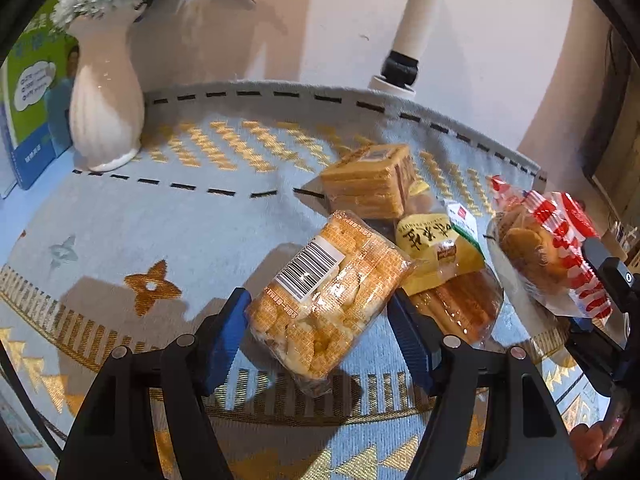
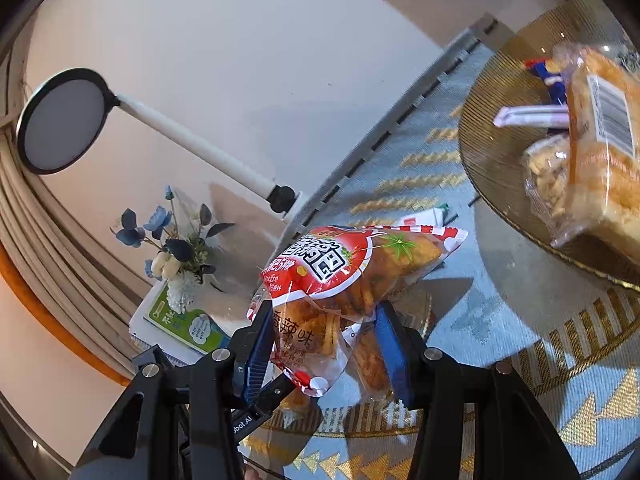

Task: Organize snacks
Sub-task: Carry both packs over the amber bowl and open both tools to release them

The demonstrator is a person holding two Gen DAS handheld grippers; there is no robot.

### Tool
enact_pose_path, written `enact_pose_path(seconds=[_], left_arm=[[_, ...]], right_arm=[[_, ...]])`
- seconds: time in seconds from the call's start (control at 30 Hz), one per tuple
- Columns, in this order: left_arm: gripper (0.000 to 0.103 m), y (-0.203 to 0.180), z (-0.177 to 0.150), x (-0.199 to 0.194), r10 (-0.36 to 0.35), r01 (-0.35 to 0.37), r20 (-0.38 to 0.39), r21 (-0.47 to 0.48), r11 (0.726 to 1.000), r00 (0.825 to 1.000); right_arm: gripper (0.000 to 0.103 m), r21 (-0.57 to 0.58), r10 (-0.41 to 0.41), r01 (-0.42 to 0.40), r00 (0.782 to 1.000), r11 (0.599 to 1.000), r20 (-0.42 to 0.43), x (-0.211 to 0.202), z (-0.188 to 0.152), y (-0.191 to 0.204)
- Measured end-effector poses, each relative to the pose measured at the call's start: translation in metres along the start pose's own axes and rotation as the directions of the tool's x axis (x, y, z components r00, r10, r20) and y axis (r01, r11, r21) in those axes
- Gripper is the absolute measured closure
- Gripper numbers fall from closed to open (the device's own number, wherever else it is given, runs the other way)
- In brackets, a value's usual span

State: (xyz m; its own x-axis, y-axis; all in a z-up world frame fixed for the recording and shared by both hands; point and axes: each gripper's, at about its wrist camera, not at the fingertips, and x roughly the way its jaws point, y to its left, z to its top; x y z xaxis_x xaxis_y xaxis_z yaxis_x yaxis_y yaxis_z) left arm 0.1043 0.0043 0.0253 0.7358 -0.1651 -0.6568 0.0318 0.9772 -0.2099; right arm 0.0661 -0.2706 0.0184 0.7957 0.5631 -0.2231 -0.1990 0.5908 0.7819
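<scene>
L tool [image 1: 318, 316]: pinching clear cracker pack [image 1: 328, 292] w/ barcode, held above patterned cloth [image 1: 160, 216] on surface. R tool [image 2: 324, 346]: pinching red-white snack bag [image 2: 344, 280], lifted off cloth. Nearby: wafer pack [image 1: 368, 180], yellow pack [image 1: 436, 252], glass plate [image 2: 492, 152] w/ snacks, white vase [image 1: 106, 100].

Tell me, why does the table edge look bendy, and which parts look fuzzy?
Left wrist view: the fisheye lens bows the grey dashed cloth edge, and the red-and-white crisp bag is blurred. Right wrist view: the snack packs on the ribbed amber glass plate are smeared, and dark corners ring both pictures.
</scene>
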Motion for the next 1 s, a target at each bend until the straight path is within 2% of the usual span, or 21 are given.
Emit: enact_pose_path(seconds=[0.07, 0.17, 0.33, 0.5, 0.63, 0.67, 0.7, 0.8, 0.83, 0.87, 0.9, 0.93, 0.97, 1.0], left_arm=[[0.035, 0.001, 0.000, -0.003, 0.021, -0.020, 0.018, -0.007, 1.000, 1.000], [0.035, -0.004, 0.004, -0.011, 0.093, -0.093, 0.040, 0.005, 0.996, 0.995], [0.035, -0.041, 0.030, -0.039, 0.091, -0.096, 0.084, 0.063, 0.993, 0.992], [0.035, -0.112, 0.071, -0.060, -0.009, -0.007, 0.112, 0.148, 0.989, 0.994], [0.035, -0.166, 0.087, -0.055, -0.096, 0.075, 0.100, 0.199, 0.977, 0.990], [0.035, -0.183, 0.090, -0.050, -0.120, 0.098, 0.091, 0.216, 0.972, 0.989], [0.035, -0.194, 0.091, -0.046, -0.138, 0.116, 0.083, 0.226, 0.967, 0.987], [0.034, -0.232, 0.090, -0.023, -0.214, 0.203, 0.016, 0.252, 0.946, 0.977], [0.029, -0.248, 0.089, -0.009, -0.232, 0.234, -0.038, 0.270, 0.934, 0.972], [0.024, -0.259, 0.087, 0.003, -0.221, 0.236, -0.085, 0.284, 0.929, 0.972], [0.016, -0.268, 0.085, 0.014, -0.199, 0.227, -0.123, 0.295, 0.928, 0.972], [0.014, -0.277, 0.083, 0.028, -0.160, 0.206, -0.169, 0.307, 0.929, 0.973], [0.014, -0.281, 0.082, 0.036, -0.145, 0.198, -0.189, 0.307, 0.931, 0.971], [0.014, -0.281, 0.081, 0.043, -0.148, 0.205, -0.205, 0.295, 0.933, 0.968]], right_arm=[[0.054, -0.019, 0.009, -0.009, 1.000, 1.000, 0.013, -0.003, 0.002, 0.004], [0.054, -0.029, 0.051, -0.050, 0.999, 0.998, 0.015, -0.011, 0.011, 0.013], [0.054, -0.109, 0.079, -0.073, 0.996, 0.991, 0.046, -0.038, 0.049, 0.034], [0.054, -0.148, 0.052, -0.033, 0.990, 0.988, 0.130, -0.074, 0.097, 0.033], [0.054, -0.126, 0.002, 0.024, 0.980, 0.992, 0.197, -0.104, 0.129, 0.013], [0.056, -0.122, -0.015, 0.042, 0.976, 0.992, 0.216, -0.112, 0.136, 0.007], [0.070, -0.118, -0.025, 0.054, 0.971, 0.992, 0.240, -0.120, 0.143, 0.000], [0.071, -0.081, -0.126, 0.153, 0.954, 0.985, 0.270, -0.136, 0.161, -0.024], [0.071, -0.067, -0.158, 0.183, 0.948, 0.981, 0.277, -0.140, 0.165, -0.033], [0.065, -0.046, -0.186, 0.206, 0.944, 0.977, 0.273, -0.144, 0.169, -0.044], [0.045, -0.029, -0.217, 0.233, 0.940, 0.972, 0.264, -0.145, 0.171, -0.050], [0.033, -0.010, -0.257, 0.268, 0.933, 0.963, 0.251, -0.147, 0.173, -0.057], [0.014, -0.003, -0.276, 0.286, 0.929, 0.958, 0.246, -0.148, 0.173, -0.061], [0.012, -0.001, -0.297, 0.307, 0.921, 0.952, 0.251, -0.151, 0.172, -0.064]])
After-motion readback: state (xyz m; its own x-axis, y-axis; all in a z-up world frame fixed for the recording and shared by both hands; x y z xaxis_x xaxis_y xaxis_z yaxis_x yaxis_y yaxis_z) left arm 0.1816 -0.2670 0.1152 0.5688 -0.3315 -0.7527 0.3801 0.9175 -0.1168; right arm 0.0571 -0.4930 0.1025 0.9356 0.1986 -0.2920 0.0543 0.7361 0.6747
